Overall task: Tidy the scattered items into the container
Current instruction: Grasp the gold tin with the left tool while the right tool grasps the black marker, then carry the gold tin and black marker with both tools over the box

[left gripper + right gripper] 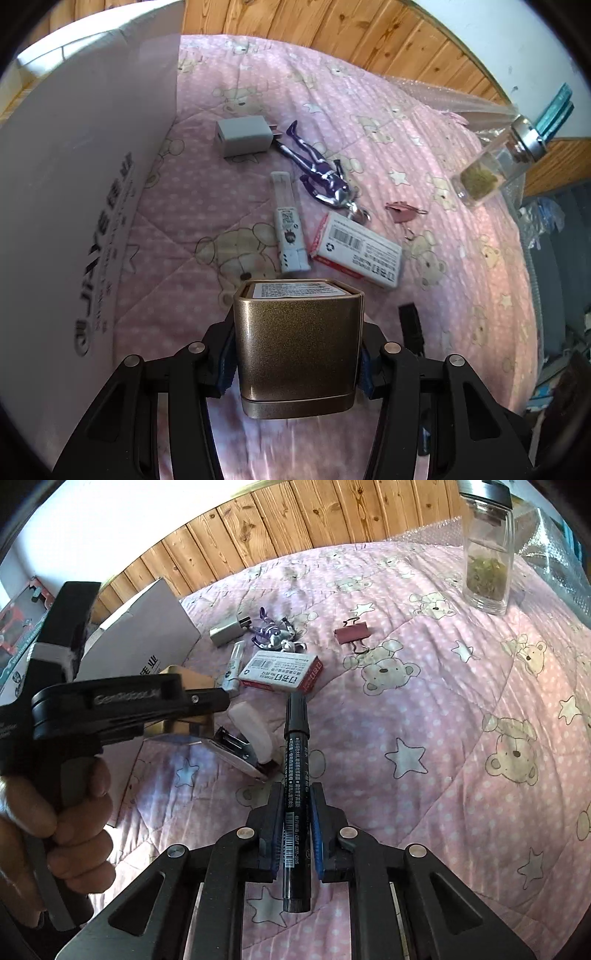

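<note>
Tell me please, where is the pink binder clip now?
The pink binder clip lies on the pink quilt, in the right wrist view's upper middle, right of the staples box; in the left wrist view it lies right of centre.

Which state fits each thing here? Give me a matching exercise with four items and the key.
Things:
1. gold tin
2. black marker
3. glass jar
4. binder clip

States:
A. standing upright on the quilt, far side
B. lying loose on the quilt
C. between the left gripper's pads
D. clamped in the right gripper

Pairs: 1-C, 2-D, 3-A, 4-B
</note>
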Demonstrator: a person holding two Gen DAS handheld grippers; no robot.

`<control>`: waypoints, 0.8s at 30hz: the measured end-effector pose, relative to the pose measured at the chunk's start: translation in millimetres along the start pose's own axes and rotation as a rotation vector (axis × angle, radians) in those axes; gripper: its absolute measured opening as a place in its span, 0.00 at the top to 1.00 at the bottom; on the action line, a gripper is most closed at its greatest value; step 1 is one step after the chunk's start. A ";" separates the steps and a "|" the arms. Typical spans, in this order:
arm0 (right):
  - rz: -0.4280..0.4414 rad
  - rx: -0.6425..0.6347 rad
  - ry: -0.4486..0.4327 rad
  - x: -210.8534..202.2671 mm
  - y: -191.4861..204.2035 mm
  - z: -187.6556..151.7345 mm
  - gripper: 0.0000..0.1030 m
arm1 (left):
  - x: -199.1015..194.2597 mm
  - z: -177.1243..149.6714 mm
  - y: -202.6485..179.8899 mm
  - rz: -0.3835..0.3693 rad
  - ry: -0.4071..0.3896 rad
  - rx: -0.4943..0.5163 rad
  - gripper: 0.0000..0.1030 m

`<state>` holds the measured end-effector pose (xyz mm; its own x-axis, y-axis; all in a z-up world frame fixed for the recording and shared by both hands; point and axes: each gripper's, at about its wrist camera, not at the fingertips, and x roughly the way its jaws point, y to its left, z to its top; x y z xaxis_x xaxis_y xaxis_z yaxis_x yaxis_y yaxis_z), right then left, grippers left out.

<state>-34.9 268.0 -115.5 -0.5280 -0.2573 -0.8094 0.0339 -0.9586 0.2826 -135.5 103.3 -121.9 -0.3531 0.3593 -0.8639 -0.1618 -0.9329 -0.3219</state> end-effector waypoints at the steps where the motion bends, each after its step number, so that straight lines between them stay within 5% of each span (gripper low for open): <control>1: 0.005 0.002 -0.004 -1.9 0.7 -0.4 0.86 | -4.3 -0.7 0.0 -0.002 -0.002 0.003 0.49; 24: 0.020 -0.025 -0.024 -35.0 24.4 -22.5 0.86 | -88.0 -29.3 7.4 -0.115 -0.053 0.040 0.49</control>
<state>3.5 250.9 -91.9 -0.5473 -0.2740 -0.7908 0.0658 -0.9560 0.2858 -78.6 64.1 -59.6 -0.3783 0.4655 -0.8002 -0.2398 -0.8842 -0.4010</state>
